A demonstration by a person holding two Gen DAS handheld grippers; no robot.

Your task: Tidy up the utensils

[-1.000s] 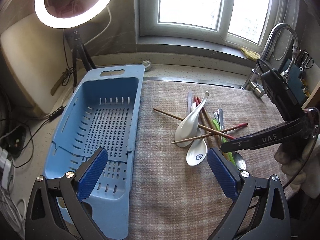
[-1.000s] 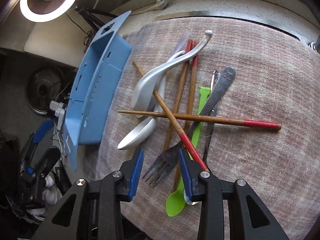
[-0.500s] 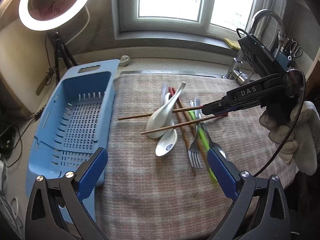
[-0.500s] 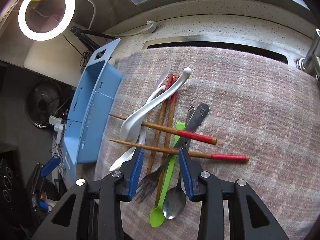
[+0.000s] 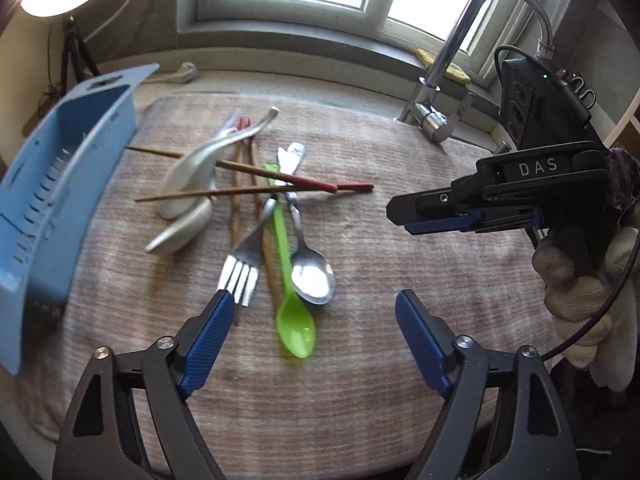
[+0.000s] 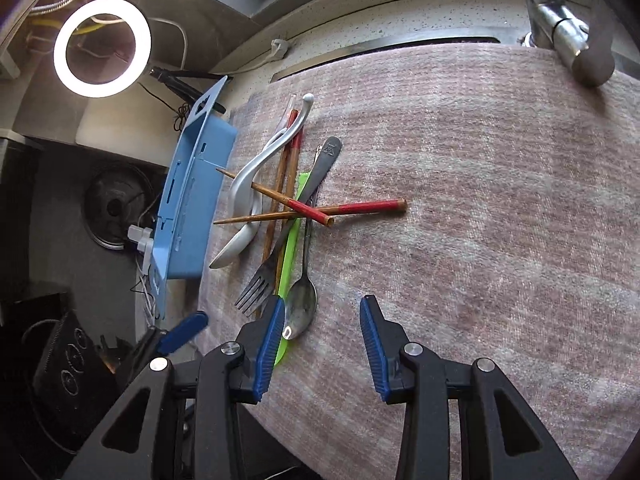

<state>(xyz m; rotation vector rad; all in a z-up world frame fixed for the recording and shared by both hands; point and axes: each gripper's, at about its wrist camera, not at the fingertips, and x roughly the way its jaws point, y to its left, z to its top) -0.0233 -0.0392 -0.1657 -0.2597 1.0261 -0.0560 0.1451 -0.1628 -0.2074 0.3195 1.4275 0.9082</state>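
While the left gripper [image 5: 314,322] hovers over the pinkish woven towel [image 5: 360,380] covering the bench, its ribbed blue fingers [image 5: 208,330] stand wide apart and are closing, with only the bowl of a translucent green plastic spoon [image 5: 294,326] lying between them, untouched. Just beyond lie a polished steel spoon [image 5: 312,272], a four-tined steel fork [image 5: 242,270], two glazed white ceramic soup spoons [image 5: 190,178] and wooden chopsticks with red ends [image 5: 276,178], crossed in a loose heap. At the left edge a slotted blue plastic drainer basket [image 5: 60,184] is blurred and cut off. On the right, a knit-gloved hand [image 5: 580,280] holds the black right gripper [image 5: 400,216], seen side-on.

From the right wrist, the right gripper's [image 6: 322,334] ribbed fingers [image 6: 270,340] are partly apart, gripping nothing; bare towel [image 6: 480,200] lies between them. One finger hides part of the green spoon's [image 6: 290,240] bowl, beside the steel spoon [image 6: 302,308]. The fork [image 6: 256,288] and chopsticks [image 6: 352,208] lie beyond, the basket [image 6: 192,208] edge-on.
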